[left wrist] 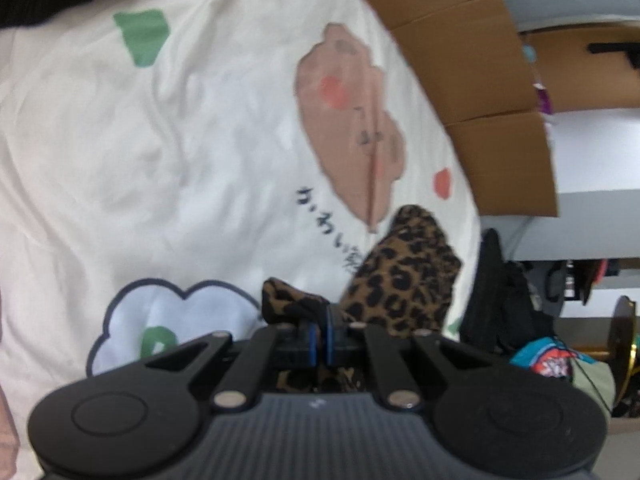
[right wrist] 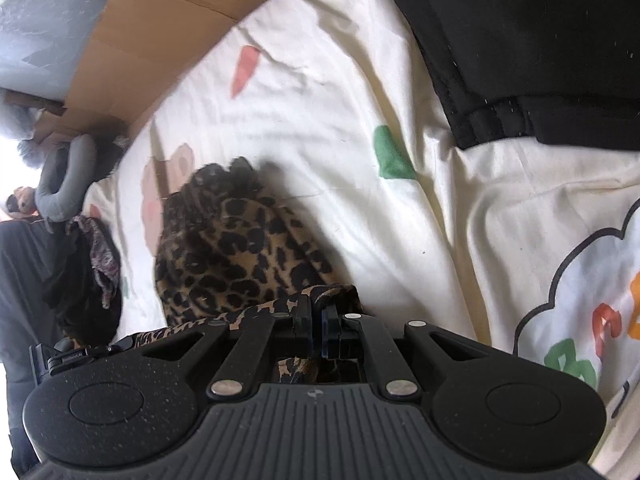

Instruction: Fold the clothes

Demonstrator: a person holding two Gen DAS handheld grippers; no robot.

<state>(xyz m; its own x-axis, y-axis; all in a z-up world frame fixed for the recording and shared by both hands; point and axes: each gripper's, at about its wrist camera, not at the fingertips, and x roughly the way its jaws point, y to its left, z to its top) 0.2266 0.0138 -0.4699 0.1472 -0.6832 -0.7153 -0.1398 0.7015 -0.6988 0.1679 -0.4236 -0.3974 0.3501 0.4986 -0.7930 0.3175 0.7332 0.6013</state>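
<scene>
The left hand-held gripper (left wrist: 319, 336) has its blue-edged fingers pressed nearly together, pinching a bunched edge of the leopard-print garment (left wrist: 400, 276). From that pinch the cloth rises and hangs in front of the camera over a cream bedsheet (left wrist: 160, 140) printed with cartoon figures, a cloud shape and dark lettering (motion blur softens the print). A brown cardboard box (left wrist: 480, 92) stands against the far edge of the sheet.

The right hand-held gripper (right wrist: 316, 320) is likewise closed, its fingers clamping a narrow leopard-print edge of the same garment (right wrist: 232, 248), whose body bulges to the left of the fingers, above the bedsheet (right wrist: 340, 140). A black garment (right wrist: 520, 40) lies on the sheet at upper right, well apart from the leopard cloth. More cardboard (right wrist: 132, 60) borders the sheet at upper left, with dark clutter near it, too indistinct to identify.
</scene>
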